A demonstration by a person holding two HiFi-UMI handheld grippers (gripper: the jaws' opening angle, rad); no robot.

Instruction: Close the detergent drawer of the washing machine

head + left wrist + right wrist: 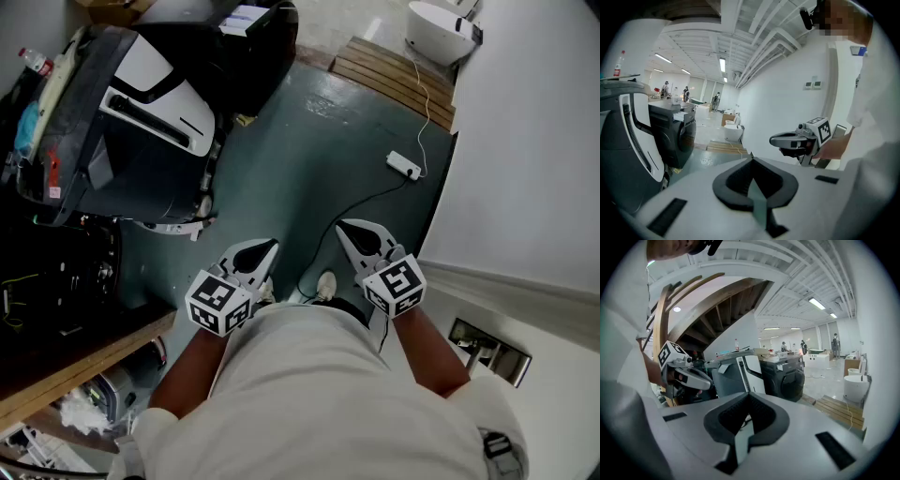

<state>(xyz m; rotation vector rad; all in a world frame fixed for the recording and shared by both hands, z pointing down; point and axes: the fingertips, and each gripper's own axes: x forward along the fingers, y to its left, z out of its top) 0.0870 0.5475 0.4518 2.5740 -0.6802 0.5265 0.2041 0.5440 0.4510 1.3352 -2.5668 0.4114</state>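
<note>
Green floor lies open ahead, with the white wall hemming in the right side. At far left stands the washing machine, well apart from both hands, and I can't pick out its detergent drawer. A wooden pallet sits far right, and a power strip with its cable lies mid-floor. Left tongs and right tongs are both clenched and empty.

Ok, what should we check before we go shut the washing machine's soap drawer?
1. Left gripper empty, jaws together: ok.
2. Right gripper empty, jaws together: ok.
3. Washing machine close enough to touch: not ok, it stands across the floor.
4. Detergent drawer open: cannot tell, no view shows it.
5. Way across safe: probably not ok, a power strip lies on that floor.
</note>
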